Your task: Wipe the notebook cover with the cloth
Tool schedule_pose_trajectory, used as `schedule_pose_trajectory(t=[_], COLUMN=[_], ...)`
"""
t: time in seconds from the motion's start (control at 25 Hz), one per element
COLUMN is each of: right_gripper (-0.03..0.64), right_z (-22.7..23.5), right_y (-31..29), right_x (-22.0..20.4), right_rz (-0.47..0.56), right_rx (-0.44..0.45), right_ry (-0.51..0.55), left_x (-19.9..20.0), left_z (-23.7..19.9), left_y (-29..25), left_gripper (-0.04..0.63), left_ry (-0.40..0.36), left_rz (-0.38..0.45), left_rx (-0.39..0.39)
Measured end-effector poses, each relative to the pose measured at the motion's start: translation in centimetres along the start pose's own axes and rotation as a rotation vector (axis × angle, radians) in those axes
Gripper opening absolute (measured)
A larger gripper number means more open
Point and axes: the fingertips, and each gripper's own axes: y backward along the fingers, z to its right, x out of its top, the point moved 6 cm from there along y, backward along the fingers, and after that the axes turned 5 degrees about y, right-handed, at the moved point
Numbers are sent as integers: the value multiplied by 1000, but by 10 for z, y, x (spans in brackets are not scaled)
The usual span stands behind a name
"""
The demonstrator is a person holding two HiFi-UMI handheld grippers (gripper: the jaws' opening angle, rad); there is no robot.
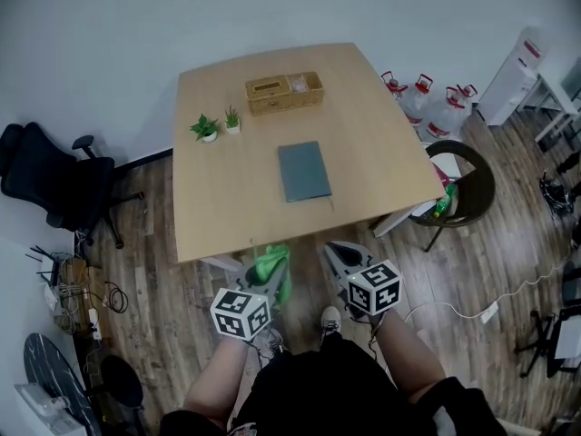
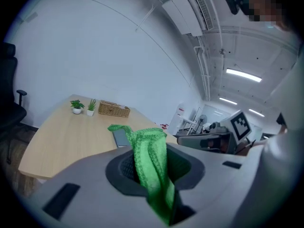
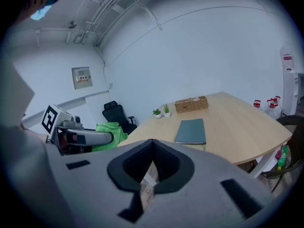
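Clamped on the green cloth (image 1: pixel 275 263), the left gripper (image 1: pixel 266 278) hovered beside the closed, empty right gripper (image 1: pixel 338 254) short of the table (image 1: pixel 218 212), where the notebook (image 1: pixel 303 171) lay mid-top, best met with the cloth spread flat.

Office room.
- Walls (image 1: pixel 136 16): plain white.
- Floor (image 1: pixel 508 243): wood planks.
- Desk (image 1: pixel 218 207): light wood, centre of the head view. A wicker basket (image 1: pixel 284 92) and two small potted plants (image 1: pixel 207 128) stand near its far edge.
- Black office chair (image 1: pixel 54 184): left.
- Red-capped water jugs (image 1: pixel 427 103): upper right.
- Round dark chair (image 1: pixel 467 189): right of the desk.
- Ceiling strip lights (image 2: pixel 243 74): lit.
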Motion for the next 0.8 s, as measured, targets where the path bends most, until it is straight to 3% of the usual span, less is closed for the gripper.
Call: schedule_pose_trajectory(t=[0.36, 0.8], right_gripper=[6, 6], right_z=[-29, -43], right_y=[7, 14], right_x=[-16, -20], right_rz=[-5, 17], right_rx=[-66, -78], right_ry=[-24, -32], left_x=[-9, -11], left_z=[-12, -6], left_y=[22, 36], left_gripper=[81, 81], left_ry=[-3, -34], left_rz=[-26, -39], left_rx=[-56, -75])
